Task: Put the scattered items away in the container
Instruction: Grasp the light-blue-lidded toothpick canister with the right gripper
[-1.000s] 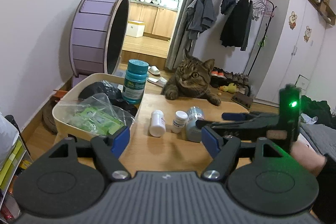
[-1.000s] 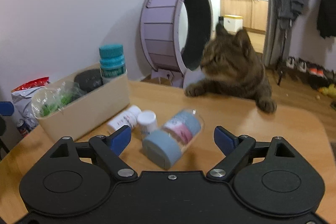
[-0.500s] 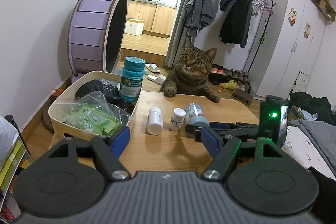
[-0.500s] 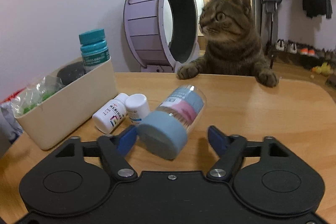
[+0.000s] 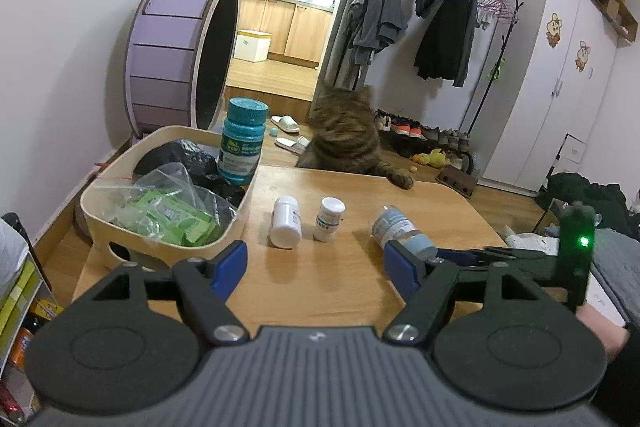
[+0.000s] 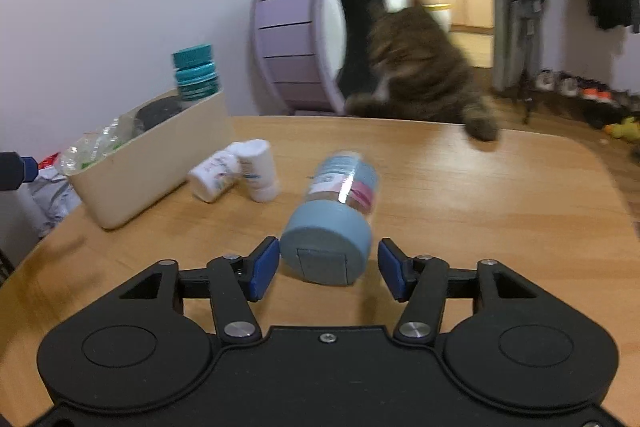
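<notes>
A clear jar with a blue cap (image 6: 332,227) lies on its side on the wooden table (image 6: 500,211). Its cap end sits between the pads of my right gripper (image 6: 327,255), whose jaws are closing; a gap still shows at the right pad. Left of the jar are two white bottles, one lying (image 5: 285,223) and one upright (image 5: 329,219). The cream container (image 5: 120,223) at the left holds a teal bottle (image 5: 242,147), a bag of green packets (image 5: 168,211) and a black bag. My left gripper (image 5: 314,261) hovers open over the near table edge with nothing in it.
A tabby cat (image 5: 344,135) is in blurred motion at the table's far edge with one paw (image 5: 402,180) on the top. A purple cat wheel (image 5: 180,47) stands behind the container. A clothes rack and shoes are on the floor beyond.
My right gripper has moved forward around the jar's cap and its jaws have narrowed. The jar has shifted on the table. The cat has turned away from me.
</notes>
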